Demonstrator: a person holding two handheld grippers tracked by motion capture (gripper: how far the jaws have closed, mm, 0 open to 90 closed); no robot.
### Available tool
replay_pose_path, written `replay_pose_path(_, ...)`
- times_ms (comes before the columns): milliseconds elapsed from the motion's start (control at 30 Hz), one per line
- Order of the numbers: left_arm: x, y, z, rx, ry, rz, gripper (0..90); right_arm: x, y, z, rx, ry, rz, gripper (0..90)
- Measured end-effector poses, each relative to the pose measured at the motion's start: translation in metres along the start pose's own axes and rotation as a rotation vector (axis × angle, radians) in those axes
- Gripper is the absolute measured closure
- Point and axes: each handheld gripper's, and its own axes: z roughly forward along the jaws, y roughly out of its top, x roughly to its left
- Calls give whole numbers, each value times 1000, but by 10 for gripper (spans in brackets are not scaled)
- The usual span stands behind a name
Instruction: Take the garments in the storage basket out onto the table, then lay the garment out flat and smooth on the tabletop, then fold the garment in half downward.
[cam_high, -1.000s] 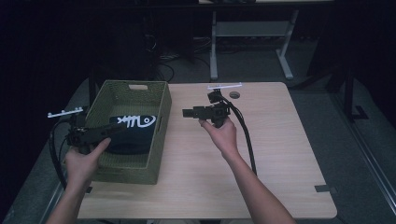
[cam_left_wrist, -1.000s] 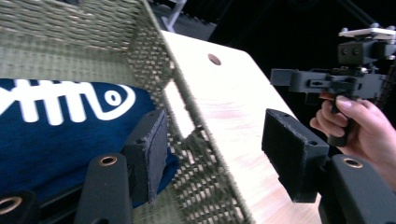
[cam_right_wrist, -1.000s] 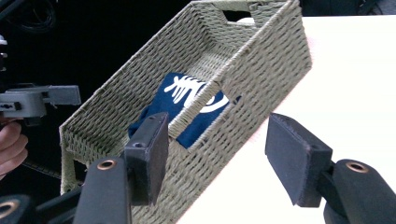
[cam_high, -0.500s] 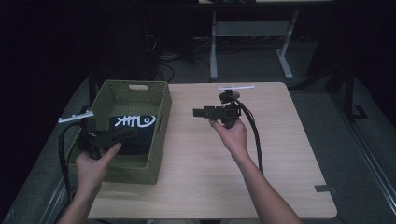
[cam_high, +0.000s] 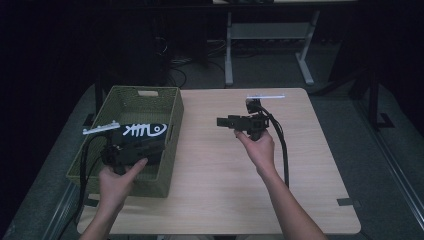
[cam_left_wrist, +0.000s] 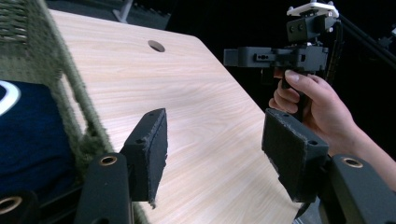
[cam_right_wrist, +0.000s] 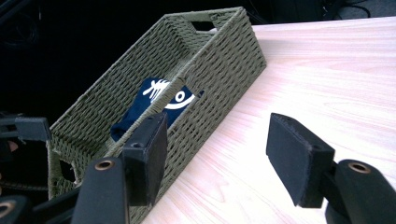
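A: Fig. 1, the dark blue garment (cam_high: 141, 136) with its white fish-bone print. Where does it lie?

B: Folded in the near half of the green woven basket (cam_high: 165, 95), against the wall that faces the bare counter (cam_high: 220, 170). Nothing else shows in the basket; its far half looks bare down to the weave.

A: And the tools?

B: The left tool (cam_left_wrist: 212, 154) hangs over the basket's near end, pointing across the counter, jaws standing wide with nothing between the pads. The right tool (cam_right_wrist: 224, 154) is held above mid-counter, aimed at the basket, equally wide and empty.

A: So the step in hand is taking hold of the garment?

B: That is my reading. To do it well, the left tool should tip downward and drop inside the rim, clear of the wicker, then pinch a fold at the cloth's edge rather than the thick middle. The right tool is best kept back until the cloth clears the wall, since a snag there could drag the light basket
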Motion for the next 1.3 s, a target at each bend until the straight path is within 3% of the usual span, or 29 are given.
replay_pose_path(200,-9,-1,13,7,-35,6,382,-6,-4,-7,-8,-3,14,367)
replay_pose_path(500,-11,-5,23,7,-65,-9,364,-14,-9,-17,-22,-3,22,340)
replay_pose_path(800,-25,-6,39,26,-111,17,346,-25,-19,-27,-15,-28,30,329)
replay_pose_path(1300,-31,-7,57,53,-131,29,335,-42,-30,-50,-29,-65,54,326)
